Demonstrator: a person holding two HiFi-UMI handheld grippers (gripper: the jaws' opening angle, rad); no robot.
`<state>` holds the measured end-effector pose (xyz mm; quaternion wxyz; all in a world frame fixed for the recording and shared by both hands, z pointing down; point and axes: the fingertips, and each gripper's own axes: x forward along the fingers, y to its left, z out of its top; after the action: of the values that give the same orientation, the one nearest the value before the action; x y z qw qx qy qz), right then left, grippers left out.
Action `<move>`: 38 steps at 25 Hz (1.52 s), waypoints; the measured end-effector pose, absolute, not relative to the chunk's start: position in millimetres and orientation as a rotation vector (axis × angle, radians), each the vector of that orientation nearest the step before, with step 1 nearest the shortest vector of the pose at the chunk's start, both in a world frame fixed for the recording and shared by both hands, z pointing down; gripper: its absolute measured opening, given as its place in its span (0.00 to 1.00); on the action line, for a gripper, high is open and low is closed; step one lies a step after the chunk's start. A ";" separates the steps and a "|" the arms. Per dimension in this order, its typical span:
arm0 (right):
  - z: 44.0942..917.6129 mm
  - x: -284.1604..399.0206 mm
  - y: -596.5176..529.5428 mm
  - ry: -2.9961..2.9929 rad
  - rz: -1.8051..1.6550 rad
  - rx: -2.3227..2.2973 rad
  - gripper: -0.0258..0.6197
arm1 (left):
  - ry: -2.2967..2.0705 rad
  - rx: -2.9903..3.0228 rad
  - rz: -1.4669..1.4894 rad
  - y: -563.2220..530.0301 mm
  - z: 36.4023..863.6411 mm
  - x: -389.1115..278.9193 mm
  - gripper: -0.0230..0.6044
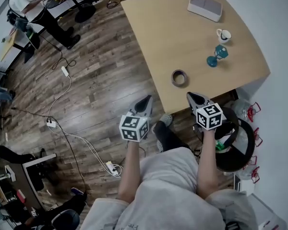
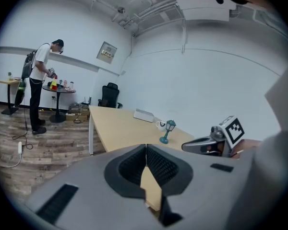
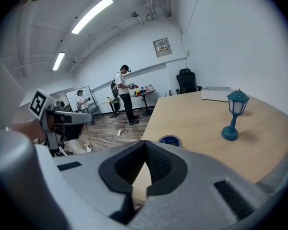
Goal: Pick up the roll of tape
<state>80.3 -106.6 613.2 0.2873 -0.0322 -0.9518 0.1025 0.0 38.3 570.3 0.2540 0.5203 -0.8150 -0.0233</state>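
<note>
Head view puts the roll of tape [image 1: 179, 77] flat on the pale wooden tabletop [image 1: 173, 32], near its front edge and apart from everything else on it. In the right gripper view the roll [image 3: 170, 141] lies just past the claw tips, with only bare wood between.

Further back on the tabletop stand a small teal lamp figurine [image 1: 217, 56], a white mug [image 1: 223, 35] just behind it, and a flat white box [image 1: 205, 6] near the far edge — all well apart from the tape.

The right claw [image 1: 194, 97] reaches over the front edge of the tabletop, near the roll; its jaws are pressed together with nothing between them [image 3: 145, 145]. The left claw [image 1: 144, 101] hangs just off the tabletop's left side, over the floor; its jaws also meet at the tips, empty [image 2: 146, 147]. From there the lamp [image 2: 167, 131], mug [image 2: 160, 124] and box [image 2: 144, 115] show, but the tape does not.

Around the tabletop runs a dark wood-plank floor [image 1: 96, 75] with a white cable [image 1: 62, 97] and a power strip [image 1: 51, 124] trailing across it. White walls close the room. A black office chair [image 1: 235, 143] sits by the wearer's right side — and far off a person [image 1: 24, 4] stands at a small round table [image 2: 57, 88].
</note>
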 end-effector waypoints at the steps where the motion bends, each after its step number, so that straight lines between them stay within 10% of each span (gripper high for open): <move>1: 619.5 76.0 -113.4 -2.500 0.218 -0.083 0.05 | -2.204 1.424 -0.055 29.6 570.4 -7.4 0.05; 38: 703.8 -5.8 -203.6 -2.237 0.430 0.264 0.05 | -1.562 1.954 0.298 -150.8 616.8 -90.5 0.05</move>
<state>-5.8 -203.6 703.8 0.4114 0.1049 -0.8891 0.1710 -90.5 -150.8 616.8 0.3062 0.7384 -0.5902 0.1127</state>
